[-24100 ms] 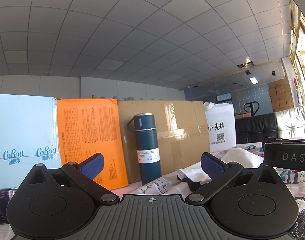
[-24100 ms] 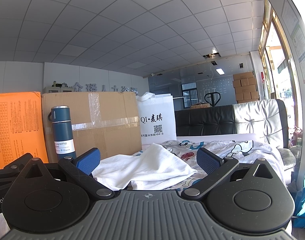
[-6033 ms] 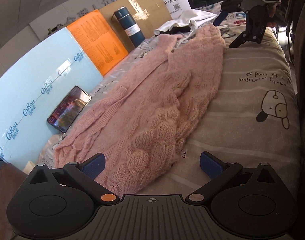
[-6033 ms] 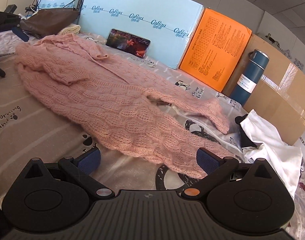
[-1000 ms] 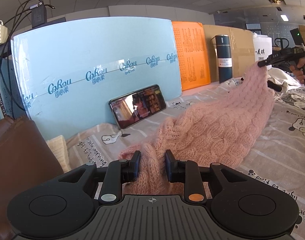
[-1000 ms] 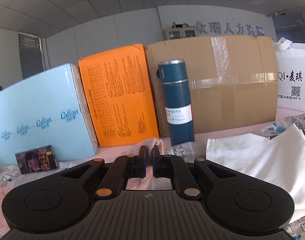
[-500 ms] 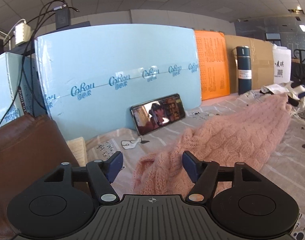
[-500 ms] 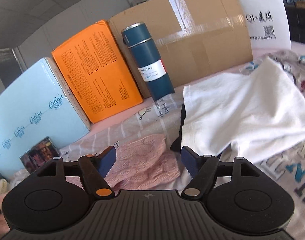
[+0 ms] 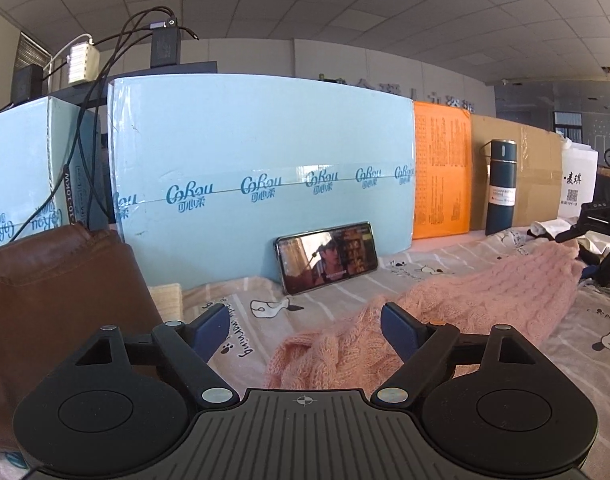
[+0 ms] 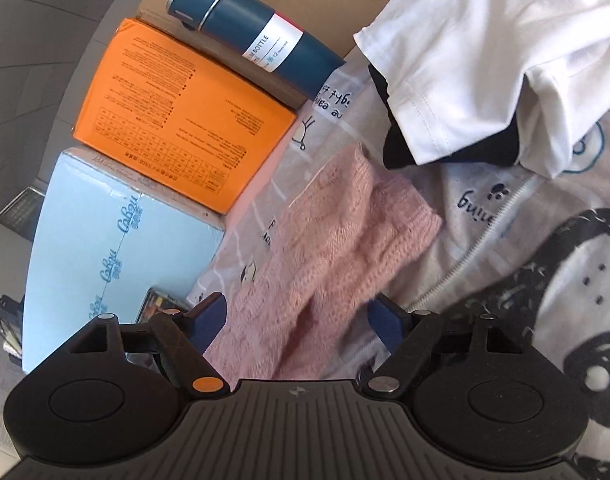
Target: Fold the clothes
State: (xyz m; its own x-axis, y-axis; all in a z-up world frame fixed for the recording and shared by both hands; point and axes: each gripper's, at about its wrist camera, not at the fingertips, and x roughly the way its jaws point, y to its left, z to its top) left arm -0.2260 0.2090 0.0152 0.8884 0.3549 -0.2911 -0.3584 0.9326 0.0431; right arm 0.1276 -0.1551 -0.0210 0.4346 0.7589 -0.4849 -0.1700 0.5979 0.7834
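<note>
Pink cable-knit sweater (image 9: 465,300): lying slack and rumpled on the printed bedsheet (image 9: 405,270), stretched lengthwise in front of the light-blue carton (image 9: 261,160). Near end bunched in folds below the carton; far end, ribbed edge (image 10: 385,216), lying flat past the carton, just beside a white T-shirt (image 10: 485,60).

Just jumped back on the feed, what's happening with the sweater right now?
A person holding a gripper in each hand is folding a pink knit sweater on the printed bedsheet. Both grippers are letting go: the left gripper and right gripper have their jaws opening, with the sweater lying loose between them, gripped by neither. A white T-shirt waits beside it, near the blue bottle.
</note>
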